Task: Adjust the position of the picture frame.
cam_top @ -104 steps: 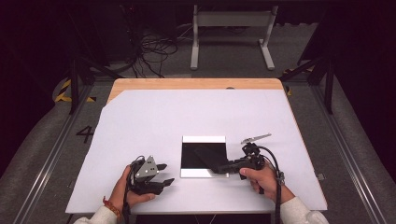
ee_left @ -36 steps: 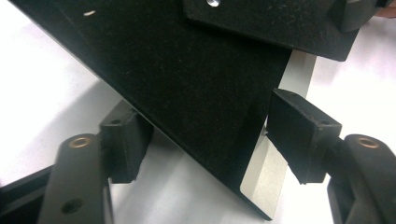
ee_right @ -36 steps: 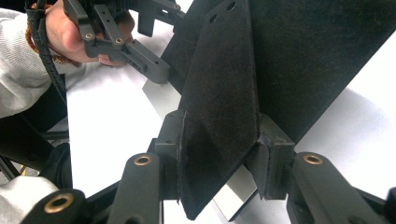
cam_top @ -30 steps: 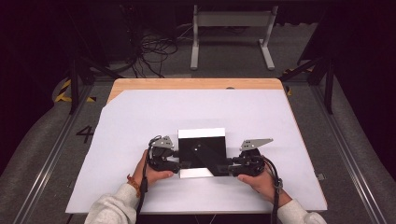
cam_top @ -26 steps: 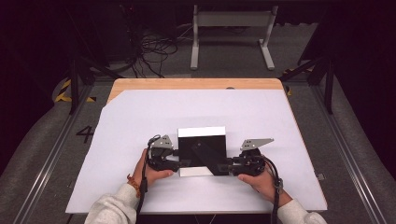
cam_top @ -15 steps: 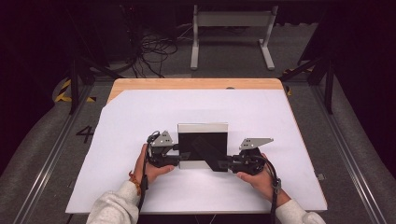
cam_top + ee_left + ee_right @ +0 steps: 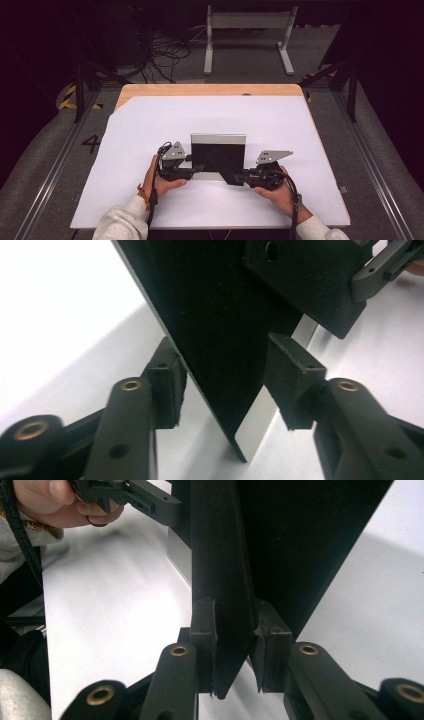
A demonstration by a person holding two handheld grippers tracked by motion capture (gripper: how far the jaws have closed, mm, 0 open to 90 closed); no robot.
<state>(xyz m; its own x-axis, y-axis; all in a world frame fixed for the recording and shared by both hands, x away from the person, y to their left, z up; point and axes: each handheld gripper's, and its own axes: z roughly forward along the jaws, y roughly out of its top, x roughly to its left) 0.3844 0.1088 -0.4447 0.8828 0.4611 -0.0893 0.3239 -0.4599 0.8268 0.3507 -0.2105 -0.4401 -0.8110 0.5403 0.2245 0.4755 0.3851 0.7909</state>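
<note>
While the right gripper [image 7: 234,652] pinches the black sheet's [image 7: 220,159] folded corner, the left gripper [image 7: 225,385] straddles its edge, jaws just reopening; it's light, floppy, best held by the edges

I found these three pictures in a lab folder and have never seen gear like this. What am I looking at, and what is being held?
There is no robot here: a person sits at a table covered by a white sheet and holds a hand tool with two black jaws in each hand.

The wide picture comes from a fixed camera above the table. In it the left gripper and the right gripper meet at a flat black panel with a pale back, whose near part is lifted and folding.

The other two pictures come from small cameras riding on the tools, looking along their jaws. In the left gripper view the jaws straddle the panel's edge with a gap on one side, so they are not clamped. In the right gripper view both pads press on a folded black strip of the panel: that tool is gripping it.
</note>
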